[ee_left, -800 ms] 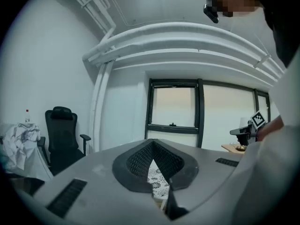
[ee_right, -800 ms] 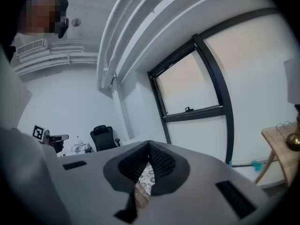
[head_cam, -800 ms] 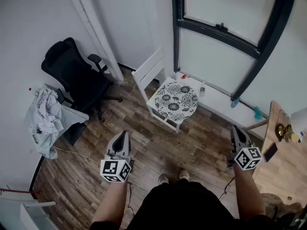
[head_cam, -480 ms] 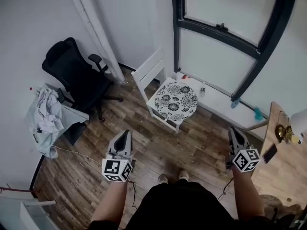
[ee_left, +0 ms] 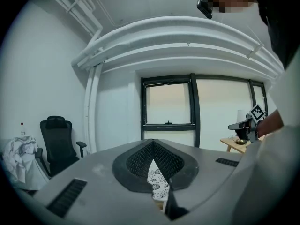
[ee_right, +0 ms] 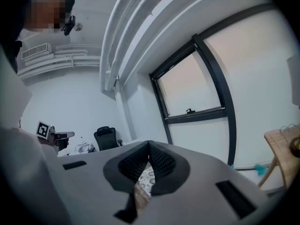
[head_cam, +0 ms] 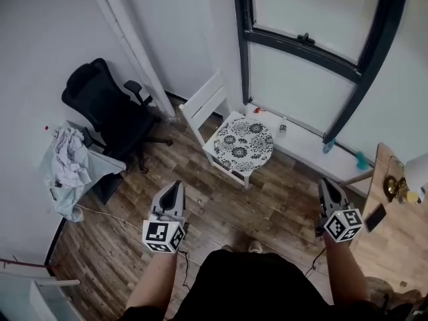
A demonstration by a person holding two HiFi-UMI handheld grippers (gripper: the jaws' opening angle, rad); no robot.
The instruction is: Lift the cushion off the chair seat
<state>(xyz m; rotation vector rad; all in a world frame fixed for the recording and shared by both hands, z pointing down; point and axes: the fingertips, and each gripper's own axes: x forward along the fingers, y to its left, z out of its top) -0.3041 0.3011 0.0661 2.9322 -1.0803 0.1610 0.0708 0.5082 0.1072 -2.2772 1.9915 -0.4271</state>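
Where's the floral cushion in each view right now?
Head view: cushion centre, on the white chair seat.
Left gripper view: cushion low centre, a sliver past the jaws.
Right gripper view: cushion low centre, likewise.
Shared landmark: black office chair, left of it everywhere.

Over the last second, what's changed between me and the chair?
Hardly anything: only the head view shifted slightly. Nothing was taken hold of or let go. The left hand-held gripper and right hand-held gripper stay shut and empty, short of the chair, with the cushion still on its seat.
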